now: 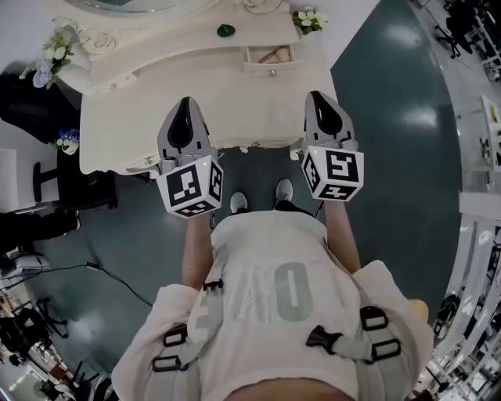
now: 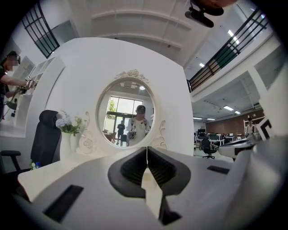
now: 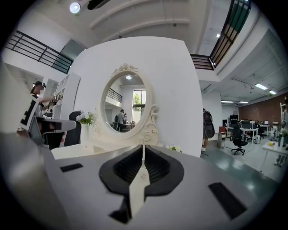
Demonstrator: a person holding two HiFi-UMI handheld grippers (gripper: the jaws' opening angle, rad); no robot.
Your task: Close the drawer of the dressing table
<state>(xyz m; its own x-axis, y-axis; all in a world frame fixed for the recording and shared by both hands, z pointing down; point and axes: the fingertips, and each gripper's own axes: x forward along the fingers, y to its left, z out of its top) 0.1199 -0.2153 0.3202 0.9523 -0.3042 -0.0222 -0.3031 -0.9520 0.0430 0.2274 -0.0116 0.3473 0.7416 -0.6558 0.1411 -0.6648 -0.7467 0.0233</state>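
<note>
The cream dressing table [image 1: 149, 125] stands in front of me, its oval mirror [image 2: 126, 112] facing both gripper views. On its top at the right, a small drawer [image 1: 270, 56] is pulled open, with a brownish item inside and a knob on its front. My left gripper [image 1: 186, 102] hovers over the table's front part, shut with nothing between its fingers. My right gripper [image 1: 316, 95] is over the table's right front corner, a little nearer than the drawer, also shut and empty. In the gripper views the jaws meet in a thin line, left gripper [image 2: 146, 150] and right gripper [image 3: 143, 148].
A vase of flowers [image 1: 53, 53] stands at the table's left and a small bouquet [image 1: 310, 19] at the back right. A dark green item [image 1: 226, 30] lies near the mirror. A black chair [image 2: 47, 134] is left of the table. People stand in the background.
</note>
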